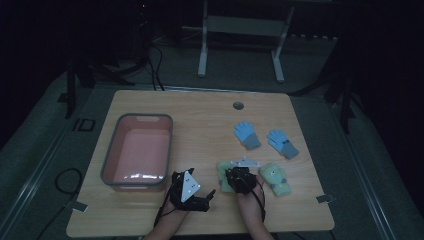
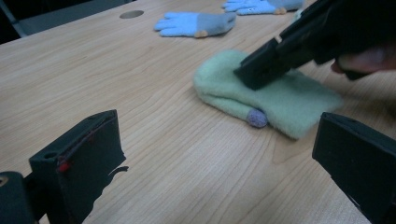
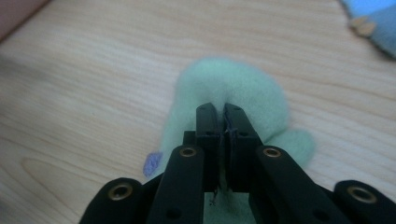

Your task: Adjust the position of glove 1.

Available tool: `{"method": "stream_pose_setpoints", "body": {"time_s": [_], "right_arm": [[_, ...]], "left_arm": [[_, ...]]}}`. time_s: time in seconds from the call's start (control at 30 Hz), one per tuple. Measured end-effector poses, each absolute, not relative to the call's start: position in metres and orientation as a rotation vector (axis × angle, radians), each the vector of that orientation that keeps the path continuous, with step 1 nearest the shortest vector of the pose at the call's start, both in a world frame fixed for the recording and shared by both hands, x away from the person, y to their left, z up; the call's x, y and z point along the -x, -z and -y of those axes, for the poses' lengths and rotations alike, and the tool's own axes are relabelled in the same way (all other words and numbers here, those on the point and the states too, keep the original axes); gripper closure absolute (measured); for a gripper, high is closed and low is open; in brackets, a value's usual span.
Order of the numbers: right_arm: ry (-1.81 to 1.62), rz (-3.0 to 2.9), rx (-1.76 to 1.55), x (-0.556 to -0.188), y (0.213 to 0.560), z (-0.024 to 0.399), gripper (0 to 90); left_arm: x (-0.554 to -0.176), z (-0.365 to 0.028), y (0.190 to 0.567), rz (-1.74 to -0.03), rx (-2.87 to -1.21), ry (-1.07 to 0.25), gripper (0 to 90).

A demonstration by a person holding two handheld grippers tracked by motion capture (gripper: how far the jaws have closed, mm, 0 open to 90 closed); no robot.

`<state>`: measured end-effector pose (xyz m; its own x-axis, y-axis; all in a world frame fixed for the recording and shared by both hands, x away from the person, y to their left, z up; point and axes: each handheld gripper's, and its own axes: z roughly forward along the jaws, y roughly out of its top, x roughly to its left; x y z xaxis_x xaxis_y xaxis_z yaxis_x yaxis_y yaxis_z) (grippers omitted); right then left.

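A wooden table (image 1: 200, 115) holds a pink bin (image 1: 138, 150) at left, two blue gloves (image 1: 247, 134) farther back, and two green mittens near the front edge. The right gripper (image 3: 222, 122) is clenched on a fold of the nearer green mitten (image 2: 268, 93), which lies flat just in front of the person; the left gripper (image 2: 215, 163) hovers beside it, jaws wide apart. The fleece looks soft, light and floppy, so a pinch of bunched fabric mid-body should hold it, though it will likely sag when lifted.

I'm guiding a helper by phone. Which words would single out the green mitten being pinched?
On the light wooden table, right of the pink plastic tub, two fuzzy green mittens lie near the front edge. It's the left green mitten, under the right gripper; its twin lies free.
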<state>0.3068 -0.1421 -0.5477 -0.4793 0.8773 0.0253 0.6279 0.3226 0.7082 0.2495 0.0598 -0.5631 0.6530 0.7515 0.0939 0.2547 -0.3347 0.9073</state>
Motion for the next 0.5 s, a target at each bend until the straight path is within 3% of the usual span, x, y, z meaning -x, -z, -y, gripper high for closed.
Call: {"method": "stream_pose_setpoints", "body": {"time_s": [0.33,0.5], "right_arm": [[-0.968,-2.278,-1.255,-0.309,0.543,0.143,59.0],[-0.978,-2.283,-1.192,-0.306,0.524,0.154,58.1]], "left_arm": [[-0.249,-0.06,0.563,-0.793,-1.892,-0.638,1.8],[-0.25,-0.06,0.563,-0.791,-1.894,-0.637,1.8]]}}
